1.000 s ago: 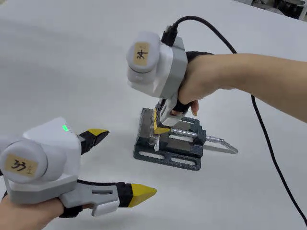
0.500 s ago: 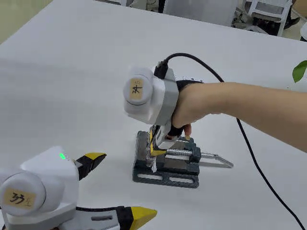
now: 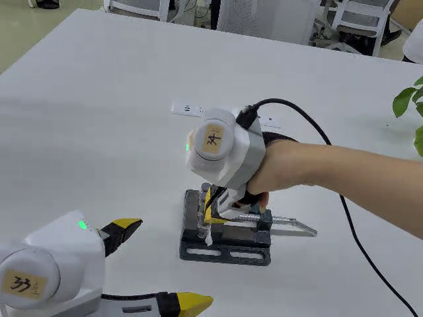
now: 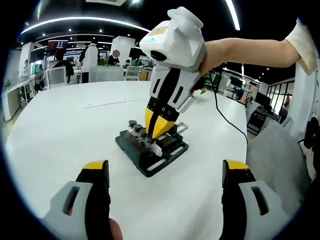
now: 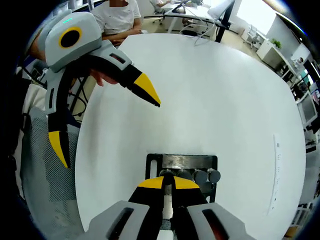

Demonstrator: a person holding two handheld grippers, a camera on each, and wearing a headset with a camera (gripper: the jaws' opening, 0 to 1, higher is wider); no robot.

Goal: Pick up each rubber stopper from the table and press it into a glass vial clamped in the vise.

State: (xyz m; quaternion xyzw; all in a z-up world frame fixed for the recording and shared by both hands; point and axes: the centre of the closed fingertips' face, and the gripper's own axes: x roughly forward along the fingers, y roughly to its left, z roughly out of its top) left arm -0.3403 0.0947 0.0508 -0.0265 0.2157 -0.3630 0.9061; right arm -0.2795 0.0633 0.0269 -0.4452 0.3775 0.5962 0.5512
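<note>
A dark vise (image 3: 225, 248) stands mid-table and clamps a row of glass vials (image 4: 134, 126) with dark stoppers (image 5: 200, 176). My right gripper (image 3: 208, 221) points straight down over the vise's left end. Its yellow tips are shut together on top of the nearest vial (image 4: 149, 142). Whether a stopper is pinched between them is hidden. In its own view the right gripper (image 5: 167, 181) sits just in front of the stoppered vials. My left gripper (image 3: 168, 264) hovers wide open and holds nothing, near the table's front left, apart from the vise (image 4: 160, 156).
The vise's screw handle (image 3: 294, 226) sticks out to the right. A black cable (image 3: 330, 148) trails from the right gripper across the table. A flat white strip (image 3: 187, 109) lies beyond the vise. Chairs stand past the far edge, and plant leaves (image 3: 408, 100) are at the right.
The head camera has tilted up, showing more of the far table. The right gripper stays shut over the vise's left end. The left gripper stays open at the front left.
</note>
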